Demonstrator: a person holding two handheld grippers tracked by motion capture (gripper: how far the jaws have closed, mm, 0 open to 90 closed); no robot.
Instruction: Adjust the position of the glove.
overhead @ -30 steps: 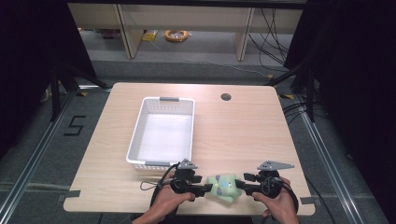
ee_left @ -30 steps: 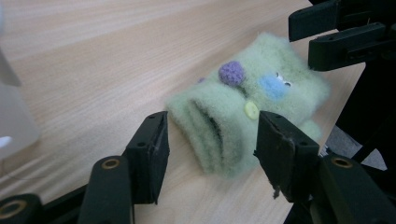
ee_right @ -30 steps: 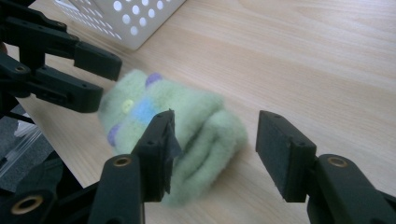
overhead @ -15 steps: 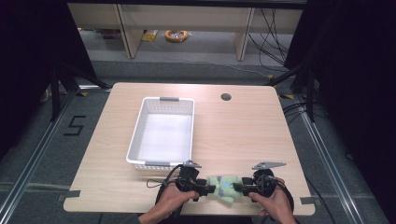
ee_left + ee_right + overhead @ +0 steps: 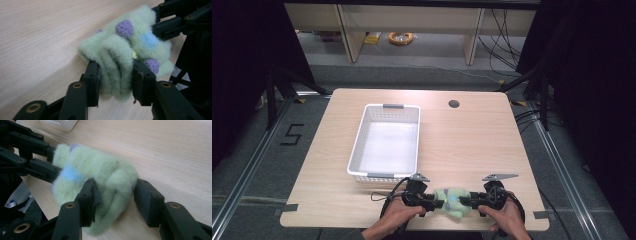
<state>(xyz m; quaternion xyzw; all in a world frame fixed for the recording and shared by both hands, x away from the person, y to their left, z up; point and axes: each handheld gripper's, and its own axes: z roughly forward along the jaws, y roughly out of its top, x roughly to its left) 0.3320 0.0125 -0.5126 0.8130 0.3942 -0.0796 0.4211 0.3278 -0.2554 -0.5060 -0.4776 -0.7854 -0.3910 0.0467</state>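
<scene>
Between the two grippers lies a fuzzy green spotted sock (image 5: 452,200): left gripper (image 5: 115,73) pinches one end tight, right gripper (image 5: 114,195) brackets the other, jaws partly open.

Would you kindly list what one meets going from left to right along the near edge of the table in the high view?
left hand → left gripper → green fuzzy cloth → right gripper → right hand
</scene>
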